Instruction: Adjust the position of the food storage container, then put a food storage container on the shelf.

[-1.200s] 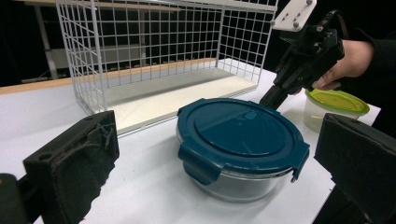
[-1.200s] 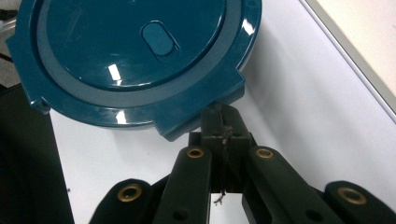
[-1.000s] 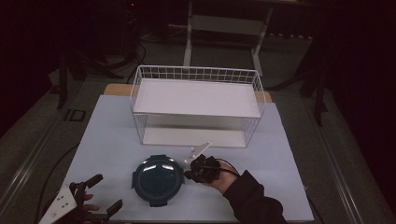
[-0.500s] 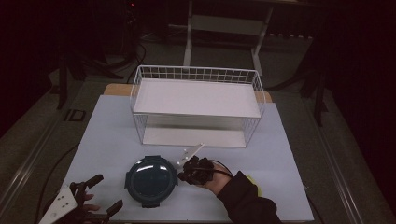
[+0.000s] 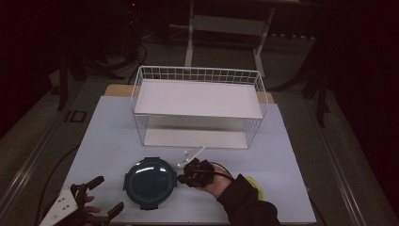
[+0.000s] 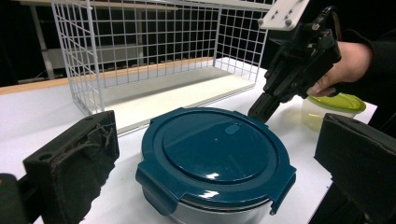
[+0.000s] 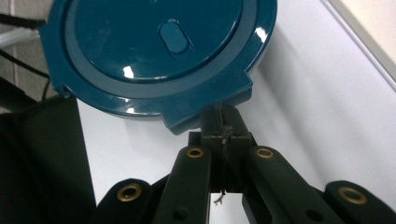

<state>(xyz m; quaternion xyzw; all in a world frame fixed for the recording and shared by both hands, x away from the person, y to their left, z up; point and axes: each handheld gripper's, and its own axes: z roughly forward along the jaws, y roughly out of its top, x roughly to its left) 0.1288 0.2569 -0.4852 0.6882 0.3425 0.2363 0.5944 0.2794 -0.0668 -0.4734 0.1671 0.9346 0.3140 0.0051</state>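
Sitting btwn both tongs: teal container (image 5: 150,182), touching closed rt tongs (image 5: 180,179)

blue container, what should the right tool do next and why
Probably nudge the right tool up under the clip tab of the blue container to pop it open: its jaws are shut with their tips at that tab, while the left tool sits open nearby.
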